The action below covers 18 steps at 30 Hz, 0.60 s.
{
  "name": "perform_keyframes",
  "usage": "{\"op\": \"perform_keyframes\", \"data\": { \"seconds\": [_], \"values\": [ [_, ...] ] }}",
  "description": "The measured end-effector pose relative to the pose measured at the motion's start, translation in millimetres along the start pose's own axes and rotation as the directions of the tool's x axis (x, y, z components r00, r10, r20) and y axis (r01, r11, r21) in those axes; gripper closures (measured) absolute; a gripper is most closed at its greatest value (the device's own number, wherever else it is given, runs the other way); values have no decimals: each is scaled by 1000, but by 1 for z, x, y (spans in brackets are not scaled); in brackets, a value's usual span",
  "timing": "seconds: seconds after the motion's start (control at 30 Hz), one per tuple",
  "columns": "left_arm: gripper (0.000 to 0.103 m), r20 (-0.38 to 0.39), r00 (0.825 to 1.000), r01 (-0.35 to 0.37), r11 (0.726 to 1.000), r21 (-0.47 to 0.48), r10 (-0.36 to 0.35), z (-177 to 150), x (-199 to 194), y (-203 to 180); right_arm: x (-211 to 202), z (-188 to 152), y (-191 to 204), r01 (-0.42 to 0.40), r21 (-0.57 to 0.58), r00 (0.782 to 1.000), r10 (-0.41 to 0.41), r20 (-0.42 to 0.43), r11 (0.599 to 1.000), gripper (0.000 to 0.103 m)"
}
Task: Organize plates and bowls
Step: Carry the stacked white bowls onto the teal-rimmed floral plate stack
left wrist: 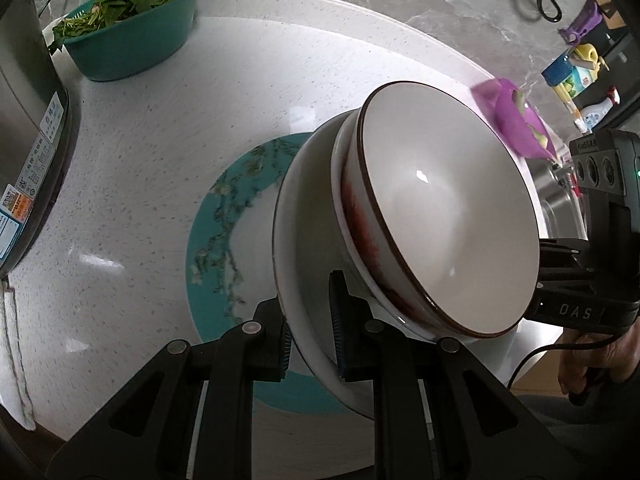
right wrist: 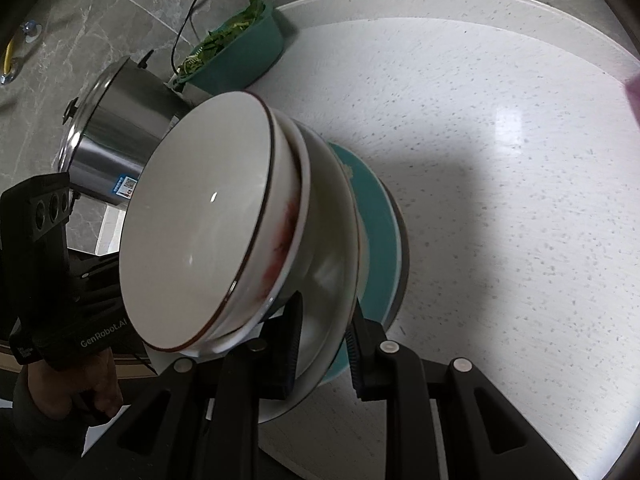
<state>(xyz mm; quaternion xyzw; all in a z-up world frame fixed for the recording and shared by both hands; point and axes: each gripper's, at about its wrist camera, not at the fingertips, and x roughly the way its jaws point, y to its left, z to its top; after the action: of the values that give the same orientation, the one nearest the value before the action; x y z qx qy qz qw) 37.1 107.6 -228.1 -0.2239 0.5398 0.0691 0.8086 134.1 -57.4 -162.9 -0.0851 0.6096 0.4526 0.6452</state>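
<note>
The stack of bowls (left wrist: 448, 216) sits in a big white plate above the teal plate (left wrist: 224, 216). The left gripper (left wrist: 310, 320) and right gripper (right wrist: 324, 344) each pinch the white plate's rim, 1 on each side. If 1 side dips, the 2 top bowls could slide off. The white counter (left wrist: 160, 140) has lots of bare room. The steel pot (right wrist: 116, 140) stands close by.
</note>
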Motion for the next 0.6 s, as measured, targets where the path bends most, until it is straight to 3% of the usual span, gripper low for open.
{"op": "perform_keyframes", "data": {
  "seconds": [0.43,0.6],
  "values": [
    [88,-45,999,13,1000,10,-12,-7,29,35,27,0,-7,23,33,1000,-22,-21,999,80],
    [88,-46,999,11,1000,24,-10,1,39,33,29,1,-6,28,35,1000,-27,-13,999,80]
  ]
}}
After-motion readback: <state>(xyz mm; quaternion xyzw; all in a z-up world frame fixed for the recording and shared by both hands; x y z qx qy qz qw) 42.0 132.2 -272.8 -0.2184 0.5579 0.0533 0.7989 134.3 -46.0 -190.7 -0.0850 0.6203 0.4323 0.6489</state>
